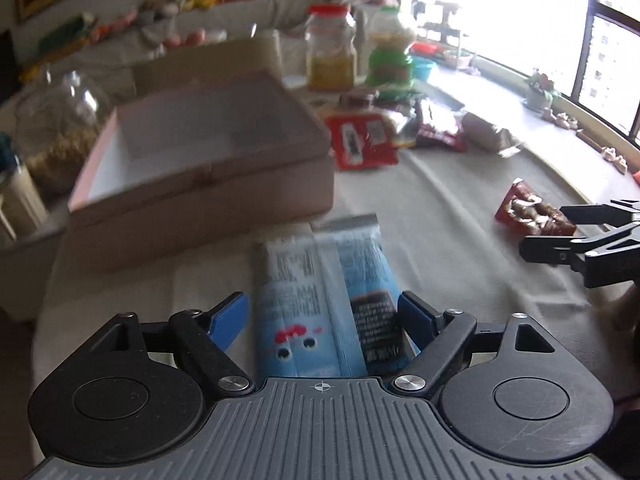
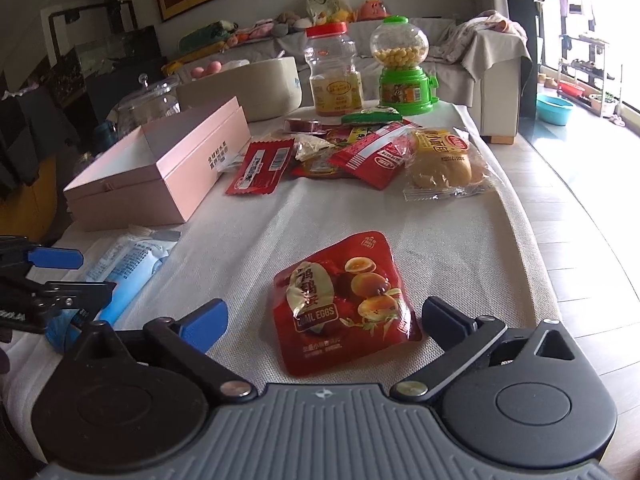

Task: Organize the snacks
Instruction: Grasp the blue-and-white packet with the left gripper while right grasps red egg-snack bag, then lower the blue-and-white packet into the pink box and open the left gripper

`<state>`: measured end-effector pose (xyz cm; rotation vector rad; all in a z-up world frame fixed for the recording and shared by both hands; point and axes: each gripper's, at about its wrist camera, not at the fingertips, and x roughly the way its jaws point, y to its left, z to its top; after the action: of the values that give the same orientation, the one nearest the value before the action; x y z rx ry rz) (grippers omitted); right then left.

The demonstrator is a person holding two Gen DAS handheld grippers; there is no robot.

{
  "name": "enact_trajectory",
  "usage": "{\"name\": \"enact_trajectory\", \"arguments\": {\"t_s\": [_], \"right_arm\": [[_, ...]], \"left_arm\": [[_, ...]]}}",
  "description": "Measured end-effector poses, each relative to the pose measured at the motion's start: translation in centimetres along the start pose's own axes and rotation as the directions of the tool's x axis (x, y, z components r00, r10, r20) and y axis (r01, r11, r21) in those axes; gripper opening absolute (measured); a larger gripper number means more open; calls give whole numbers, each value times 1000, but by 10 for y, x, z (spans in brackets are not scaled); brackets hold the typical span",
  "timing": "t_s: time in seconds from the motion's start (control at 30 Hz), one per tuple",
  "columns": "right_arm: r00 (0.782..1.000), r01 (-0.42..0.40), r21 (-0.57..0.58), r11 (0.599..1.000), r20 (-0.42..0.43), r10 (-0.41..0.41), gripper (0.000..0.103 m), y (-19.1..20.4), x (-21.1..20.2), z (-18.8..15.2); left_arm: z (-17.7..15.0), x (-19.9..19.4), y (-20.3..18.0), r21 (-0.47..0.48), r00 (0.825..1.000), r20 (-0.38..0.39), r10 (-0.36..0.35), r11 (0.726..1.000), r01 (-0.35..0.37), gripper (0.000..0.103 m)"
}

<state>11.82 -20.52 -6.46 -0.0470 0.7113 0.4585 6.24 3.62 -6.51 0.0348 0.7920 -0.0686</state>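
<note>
Early stage of sorting snacks on a cloth-covered table (image 2: 460, 248); nothing visibly packed yet.

Pink box (image 2: 160, 168) at the left of the table, lid up, as much of its interior as shows bare and white. No snack visible inside from either view, though the near corners stay hidden behind the box wall.

Left gripper (image 1: 320, 320) spread wide, blue pads on either side of a pale blue snack packet (image 1: 320, 292) lying flat on the cloth just in front of the box. Right pad very close to the packet's edge or touching it, left pad apart from it; no squeeze visible, so not gripped. Left view blurred, fine contact hard to judge.

Right gripper (image 2: 324, 320) also spread wide, straddling a red quail eggs packet (image 2: 344, 304) flat on the cloth, clear gaps on both sides. Nothing held.

Farther back, well apart from both grippers: a loose pile of red sachets (image 2: 360, 152), a single red sachet (image 2: 260, 168) near the box, a bun in clear wrap (image 2: 440, 168). Behind those, a red-lidded jar (image 2: 334, 72) and a green candy dispenser (image 2: 404, 68), both upright.

Judged from this layout: two packets lined up for pickup, neither lifted; the whole pile left to sort; the box probably the destination, though not certain. Almost all of the work ahead.
</note>
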Motion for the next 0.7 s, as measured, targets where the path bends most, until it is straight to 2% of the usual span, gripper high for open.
{"name": "enact_trajectory", "arguments": {"t_s": [0.07, 0.23, 0.37, 0.43, 0.57, 0.7], "right_arm": [[1000, 9, -36, 999, -24, -10, 103, 3, 2, 2], [998, 25, -144, 989, -58, -34, 103, 14, 5, -1], [998, -39, -150, 988, -51, 31, 103, 11, -3, -3], [998, -44, -141, 989, -49, 38, 101, 8, -4, -1], [1000, 12, -88, 996, -14, -13, 94, 4, -1, 12], [997, 29, -69, 997, -75, -34, 76, 5, 12, 21]], "left_arm": [[-1, 7, 1, -18, 999, -16, -29, 999, 29, 89], [-2, 14, -2, 4, 1000, 0, -29, 1000, 29, 90], [-3, 4, 9, -44, 996, -5, -92, 995, 91, 86], [-7, -2, 13, -65, 992, -5, -124, 990, 123, 86], [-19, -17, 15, -54, 991, -8, -137, 989, 136, 85], [-31, -35, 21, -54, 988, -3, -155, 986, 155, 85]]}}
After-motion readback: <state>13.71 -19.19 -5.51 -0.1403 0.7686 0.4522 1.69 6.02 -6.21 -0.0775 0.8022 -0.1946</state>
